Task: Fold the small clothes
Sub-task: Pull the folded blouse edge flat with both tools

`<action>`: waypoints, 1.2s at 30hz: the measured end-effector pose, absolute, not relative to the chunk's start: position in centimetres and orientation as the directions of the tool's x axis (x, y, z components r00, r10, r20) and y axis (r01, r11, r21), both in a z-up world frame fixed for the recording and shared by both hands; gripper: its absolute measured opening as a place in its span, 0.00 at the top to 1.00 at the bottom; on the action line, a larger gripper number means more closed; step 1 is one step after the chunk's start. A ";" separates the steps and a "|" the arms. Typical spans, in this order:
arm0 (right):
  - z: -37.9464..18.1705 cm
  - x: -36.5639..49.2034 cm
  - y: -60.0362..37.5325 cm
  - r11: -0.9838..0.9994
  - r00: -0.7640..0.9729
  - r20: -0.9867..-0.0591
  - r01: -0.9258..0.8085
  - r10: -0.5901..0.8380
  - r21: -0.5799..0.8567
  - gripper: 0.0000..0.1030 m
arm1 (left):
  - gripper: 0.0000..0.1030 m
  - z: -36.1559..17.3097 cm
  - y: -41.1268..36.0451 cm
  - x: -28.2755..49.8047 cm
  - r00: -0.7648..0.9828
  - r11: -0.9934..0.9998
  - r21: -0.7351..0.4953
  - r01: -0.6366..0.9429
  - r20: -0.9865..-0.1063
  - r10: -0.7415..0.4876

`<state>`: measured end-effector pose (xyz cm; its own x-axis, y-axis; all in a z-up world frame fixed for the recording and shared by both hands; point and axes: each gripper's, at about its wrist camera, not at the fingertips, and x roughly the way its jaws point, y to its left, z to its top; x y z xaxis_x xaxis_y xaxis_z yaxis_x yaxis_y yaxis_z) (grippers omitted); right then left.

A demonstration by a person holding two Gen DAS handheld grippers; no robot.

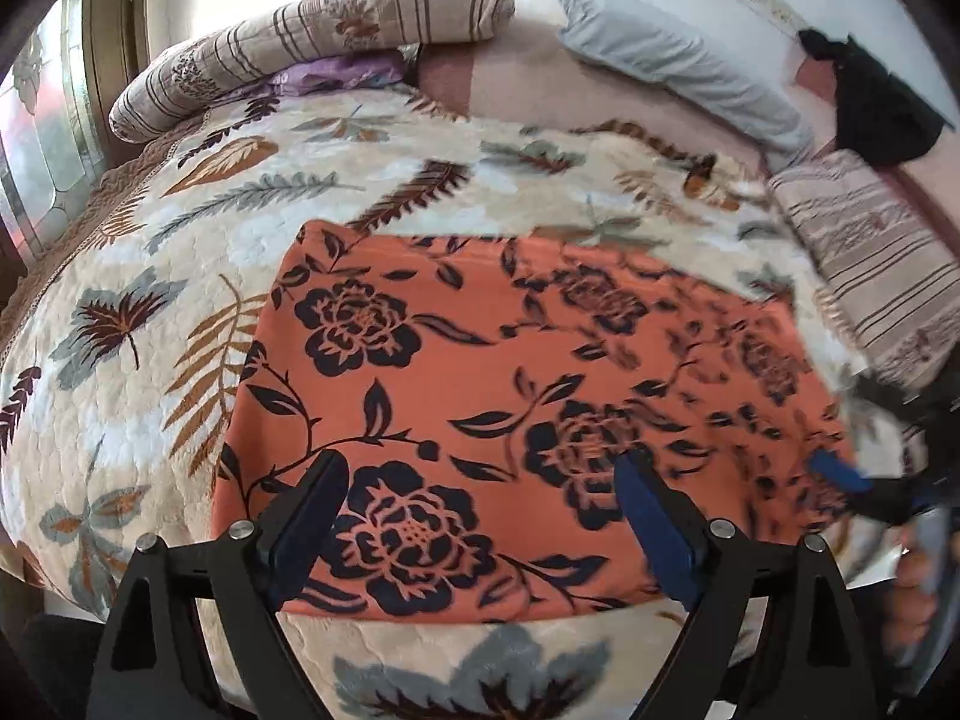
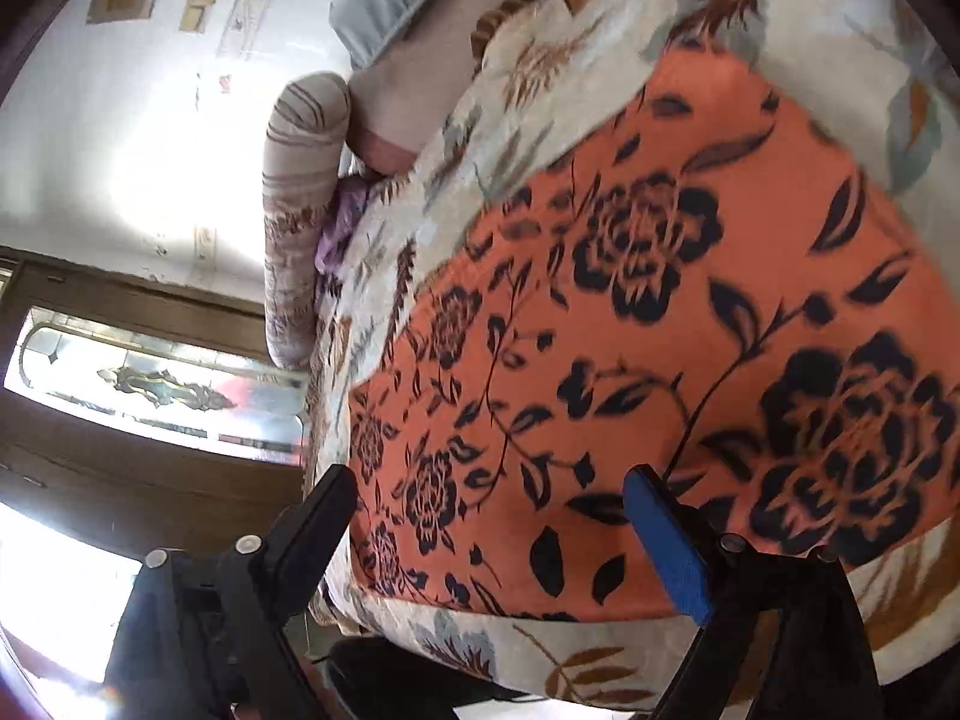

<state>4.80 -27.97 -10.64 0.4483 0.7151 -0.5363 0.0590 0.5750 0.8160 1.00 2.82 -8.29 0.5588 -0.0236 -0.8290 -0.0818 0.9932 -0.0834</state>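
Observation:
An orange cloth with dark navy flowers lies flat on the leaf-patterned quilt; it also shows in the right wrist view. My left gripper is open and empty, hovering over the cloth's near edge. My right gripper is open and empty, over the cloth's edge and tilted sideways; it also shows blurred at the right of the left wrist view, by the cloth's right edge.
A rolled striped blanket and a grey pillow lie at the back of the bed. A black garment sits at the far right. A striped cushion lies right of the cloth. A glazed wooden door stands beyond the bed.

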 end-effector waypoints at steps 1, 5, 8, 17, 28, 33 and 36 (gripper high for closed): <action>-10.4 5.2 -29.3 0.563 0.469 -0.524 0.068 0.710 0.824 0.11 | 0.12 -10.9 2.9 2.2 0.483 0.996 -0.008 -0.094 -0.875 0.038; -10.5 9.4 -34.4 0.481 0.522 -0.473 0.132 0.710 0.867 0.10 | 0.04 -12.4 2.8 1.9 0.518 0.994 0.047 -0.095 -0.851 0.090; -12.5 14.3 -34.8 0.395 0.453 -0.435 0.185 0.778 0.900 0.10 | 0.03 -12.3 2.9 1.9 0.516 0.995 0.037 -0.093 -0.853 0.080; -14.1 22.2 -39.3 0.432 0.625 -0.528 0.316 0.575 0.845 0.11 | 0.02 -12.6 3.1 1.6 0.524 0.996 0.049 -0.075 -0.848 0.081; -10.4 0.2 -35.9 0.469 0.581 -0.485 0.191 0.654 0.862 0.10 | 0.01 -11.2 3.4 1.7 0.502 0.993 -0.014 -0.120 -0.863 0.048; -16.6 -3.9 -36.8 0.303 0.612 -0.490 0.389 0.621 0.870 0.09 | 0.01 -9.1 2.1 0.1 0.551 0.996 -0.035 -0.082 -0.834 0.016; -16.7 -2.9 -37.2 0.294 0.644 -0.498 0.405 0.580 0.866 0.10 | 0.01 -8.3 1.5 -0.6 0.567 0.996 -0.043 -0.076 -0.824 0.007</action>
<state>-2.86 -37.15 -16.73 0.6445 0.5802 -0.4981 0.4047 0.2939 0.8660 -0.63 1.51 -8.31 0.5668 0.0074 -0.8238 -0.0759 0.9962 -0.0432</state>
